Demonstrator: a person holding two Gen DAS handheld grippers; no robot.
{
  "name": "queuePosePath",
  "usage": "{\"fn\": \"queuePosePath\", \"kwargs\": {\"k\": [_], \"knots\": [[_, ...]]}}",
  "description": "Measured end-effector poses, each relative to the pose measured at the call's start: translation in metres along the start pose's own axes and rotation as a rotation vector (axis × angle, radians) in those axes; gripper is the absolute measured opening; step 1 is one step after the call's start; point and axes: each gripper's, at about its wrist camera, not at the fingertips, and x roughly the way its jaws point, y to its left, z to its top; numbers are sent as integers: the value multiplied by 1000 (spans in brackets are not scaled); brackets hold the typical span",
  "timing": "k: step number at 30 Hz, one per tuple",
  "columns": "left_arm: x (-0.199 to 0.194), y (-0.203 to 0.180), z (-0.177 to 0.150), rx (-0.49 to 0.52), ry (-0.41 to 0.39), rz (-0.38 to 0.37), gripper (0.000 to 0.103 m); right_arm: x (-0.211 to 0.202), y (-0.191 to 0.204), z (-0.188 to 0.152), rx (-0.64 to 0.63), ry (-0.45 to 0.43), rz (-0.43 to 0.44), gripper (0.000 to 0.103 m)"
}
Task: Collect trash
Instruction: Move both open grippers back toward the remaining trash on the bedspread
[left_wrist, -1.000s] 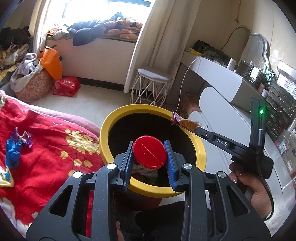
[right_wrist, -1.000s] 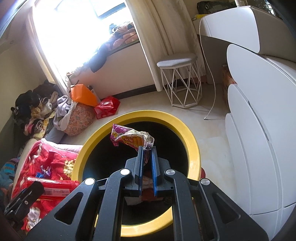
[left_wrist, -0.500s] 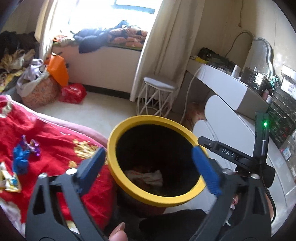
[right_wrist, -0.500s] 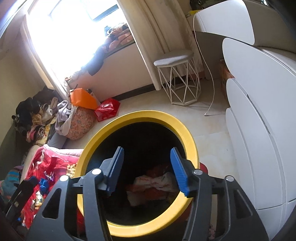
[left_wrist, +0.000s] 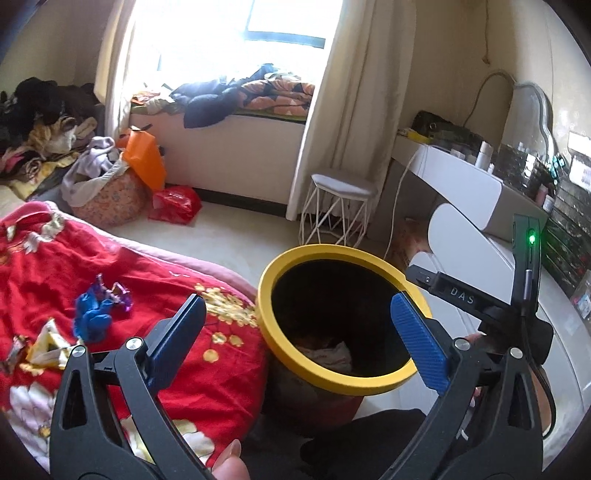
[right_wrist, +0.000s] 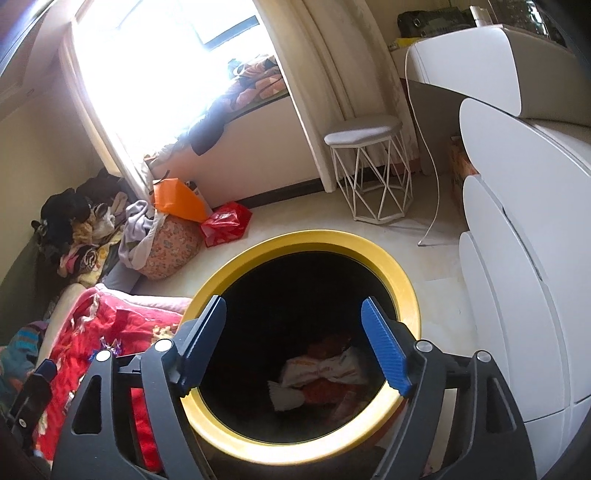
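Left gripper: my left gripper (left_wrist: 295, 339) has just been opening and now stands spread wide, nothing between its blue pads; one pad sits over the red quilt (left_wrist: 122, 280), the other over the near rim of the bin.
Right gripper: my right gripper (right_wrist: 293, 345) has just been opening too; its jaws are released and empty, hanging over the mouth of the bin. In the left wrist view I see its black body (left_wrist: 476, 299) at the bin's right edge, a green light lit on it.
Bin: the yellow-rimmed trash bin (right_wrist: 402, 291) stands on the floor just beside the bed, upright, dark inside.
Trash in bin: crumpled wrappers (right_wrist: 321, 373), white, orange and red, lie at the bottom.
Trash left out: on the quilt I see a blue and purple wrapper (left_wrist: 99, 306) and, nearer me, a yellow and white one (left_wrist: 48, 343), both apart from the bin.
Room: a white wire stool (left_wrist: 340, 206) stands by the curtain, a red plastic bag (left_wrist: 175, 203) on the floor near it.
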Motion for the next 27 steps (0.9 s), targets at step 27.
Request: {"fn": "queuePosePath", "kwargs": {"k": [27], "knots": [[-52, 51, 6, -66, -102, 102, 92, -24, 71, -8, -172, -15, 104, 80]]}}
